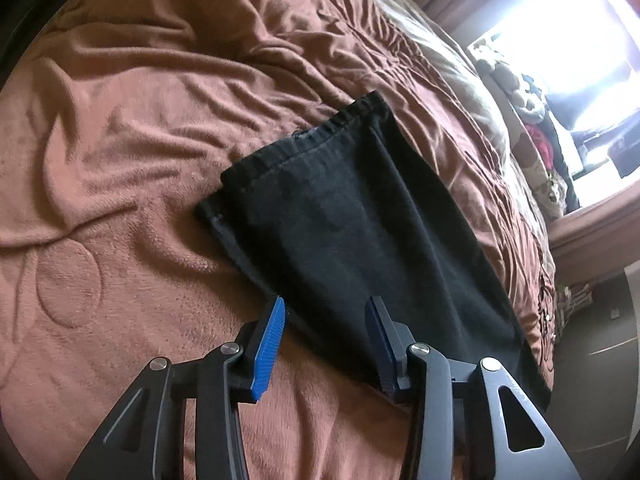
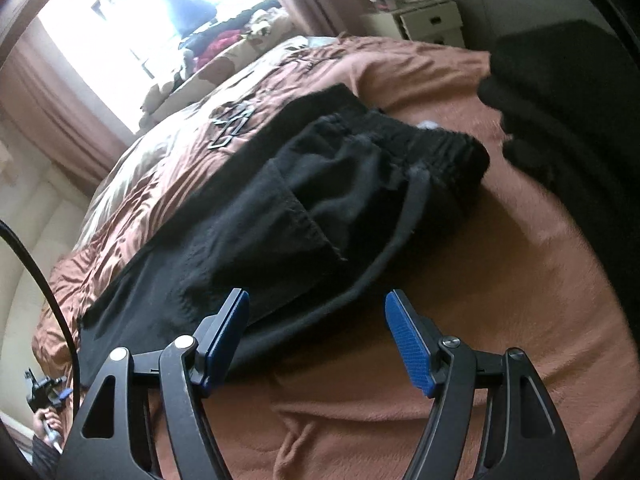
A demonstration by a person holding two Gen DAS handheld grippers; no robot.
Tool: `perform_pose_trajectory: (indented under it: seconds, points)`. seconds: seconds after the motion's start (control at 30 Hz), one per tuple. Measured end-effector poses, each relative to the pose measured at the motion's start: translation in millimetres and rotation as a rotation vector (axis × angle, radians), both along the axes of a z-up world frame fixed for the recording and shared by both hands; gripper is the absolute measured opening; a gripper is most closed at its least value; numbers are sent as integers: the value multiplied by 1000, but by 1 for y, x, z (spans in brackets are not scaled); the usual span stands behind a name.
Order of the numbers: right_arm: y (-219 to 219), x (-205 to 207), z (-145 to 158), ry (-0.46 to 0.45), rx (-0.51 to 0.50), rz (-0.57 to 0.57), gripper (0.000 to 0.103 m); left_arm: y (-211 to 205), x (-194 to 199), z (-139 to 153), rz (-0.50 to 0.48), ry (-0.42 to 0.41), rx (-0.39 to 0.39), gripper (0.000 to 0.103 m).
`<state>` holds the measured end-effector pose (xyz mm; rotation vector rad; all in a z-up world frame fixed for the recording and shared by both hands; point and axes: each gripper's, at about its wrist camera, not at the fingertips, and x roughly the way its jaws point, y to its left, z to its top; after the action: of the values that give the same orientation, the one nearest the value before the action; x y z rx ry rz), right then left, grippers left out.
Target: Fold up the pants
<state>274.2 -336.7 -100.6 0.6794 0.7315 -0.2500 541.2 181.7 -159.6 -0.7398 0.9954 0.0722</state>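
Black pants (image 1: 352,216) lie folded lengthwise on a brown blanket (image 1: 120,160). In the left wrist view the elastic waistband (image 1: 340,120) is at the far end. My left gripper (image 1: 327,308) hangs low over the near part of the pants, open, with the left edge of the cloth flat between its blue pads (image 1: 272,340). In the right wrist view the pants (image 2: 304,216) show a pocket and the waistband (image 2: 432,148) at the upper right. My right gripper (image 2: 316,300) is open, and the near hem of the pants lies between its fingers without being pinched.
The bed's edge drops to a dark floor (image 1: 592,352) on the right. Beige bedding (image 2: 208,76) and a pile of clothes (image 2: 232,36) lie by the bright window. A white drawer unit (image 2: 424,20) stands behind the bed. A dark cloth shape (image 2: 568,120) looms at the right.
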Motion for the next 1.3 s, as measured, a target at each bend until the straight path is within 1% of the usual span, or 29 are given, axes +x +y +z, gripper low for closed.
perform_pose_trajectory:
  seconds: [0.1, 0.13, 0.2, 0.27, 0.37, 0.47, 0.53, 0.57, 0.6, 0.63, 0.7, 0.77, 0.8, 0.83, 0.9, 1.0, 1.07, 1.13, 1.17, 1.2, 1.23, 1.27, 1.3]
  points:
    - [-3, 4, -5, 0, 17, -4, 69, -1, 6, -9, 1, 11, -16, 44]
    - [-3, 7, -6, -1, 21, -5, 69, -2, 9, -11, -2, 18, -10, 43]
    - [-5, 9, -9, 3, 32, -9, 69, -2, 12, -17, 4, 28, -2, 38]
    - [-7, 12, -12, 9, 43, -13, 69, 0, 15, -25, 24, 48, -13, 37]
    - [-11, 14, -15, 21, 36, -30, 69, 3, 19, -34, 42, 55, -31, 34]
    - [-15, 19, -19, 20, 57, -38, 69, 8, 22, -38, 66, 39, -38, 34]
    - [-17, 20, -22, 15, 65, -46, 69, 13, 23, -39, 91, 24, -47, 31]
    - [-19, 20, -22, 9, 70, -51, 69, 16, 24, -40, 102, 23, -45, 23]
    - [-20, 20, -23, 6, 73, -54, 69, 17, 25, -40, 111, 27, -38, 10]
    - [-22, 22, -24, 3, 78, -62, 69, 19, 25, -39, 115, 37, -26, 5]
    - [-25, 25, -25, 5, 70, -80, 69, 20, 23, -35, 123, 33, -30, 3]
    - [-29, 28, -25, 3, 59, -98, 69, 19, 19, -25, 117, 20, -10, 2]
    - [-30, 29, -25, -1, 63, -102, 65, 18, 18, -19, 111, 11, 2, 2]
    - [-32, 30, -26, -5, 72, -106, 61, 18, 16, -14, 112, 6, 7, 2]
    - [-36, 34, -28, -1, 94, -115, 38, 21, 10, -10, 121, 6, -5, 2]
    - [-40, 35, -28, 0, 108, -113, 30, 21, 6, -10, 112, 14, 4, 2]
    - [-39, 33, -24, -1, 88, -104, 27, 23, 6, -16, 108, 33, -4, 3]
    - [-37, 31, -22, -7, 71, -96, 26, 25, 4, -21, 126, 62, -8, 5]
    - [-36, 32, -21, -2, 67, -91, 26, 26, 3, -23, 133, 71, -9, 11]
    - [-36, 32, -22, 6, 67, -85, 27, 27, 2, -25, 132, 74, -16, 22]
    - [-36, 33, -23, 16, 75, -76, 28, 26, 1, -25, 127, 72, -19, 28]
    - [-37, 33, -24, 19, 84, -71, 29, 26, 0, -26, 124, 72, -16, 38]
    - [-38, 34, -23, 18, 90, -66, 30, 26, -1, -26, 125, 68, -13, 42]
